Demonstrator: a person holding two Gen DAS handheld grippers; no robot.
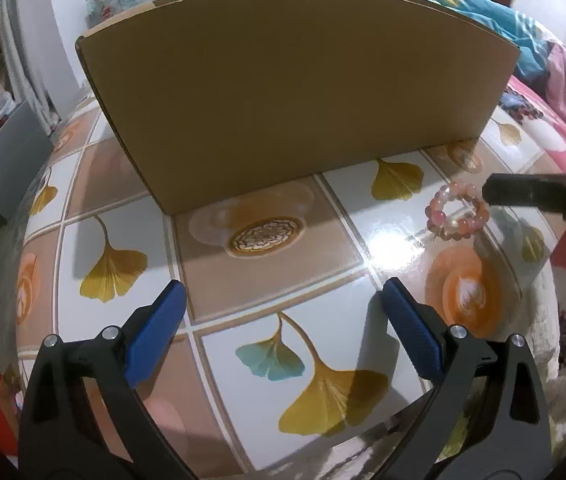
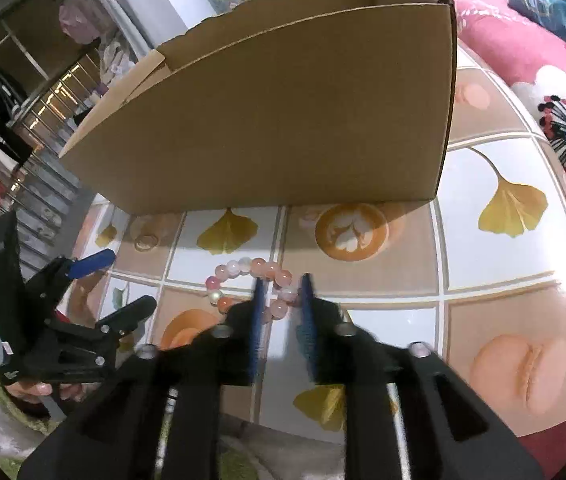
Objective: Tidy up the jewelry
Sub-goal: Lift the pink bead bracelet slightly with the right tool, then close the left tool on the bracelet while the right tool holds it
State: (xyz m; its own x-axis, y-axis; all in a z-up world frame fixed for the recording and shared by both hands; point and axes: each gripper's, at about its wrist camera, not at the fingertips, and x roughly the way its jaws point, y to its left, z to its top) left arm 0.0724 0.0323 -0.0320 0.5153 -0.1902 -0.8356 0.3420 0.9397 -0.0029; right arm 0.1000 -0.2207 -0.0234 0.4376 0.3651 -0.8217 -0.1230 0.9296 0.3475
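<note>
A bracelet of pink, orange and white beads lies on the tiled tablecloth, just in front of an open cardboard box. My right gripper points down at it, blue pads a little apart. The bracelet's near-right beads sit between the pads, and the pads do not press on them. In the left wrist view the bracelet is at the right, with one dark finger of the right gripper at its edge. My left gripper hangs open and empty over the cloth, left of the bracelet.
The box's front wall stands tall across the back of the table. What looks like a clear shallow dish lies at its foot. A pink flowered bedcover borders the table's right side. A hand holds the left gripper.
</note>
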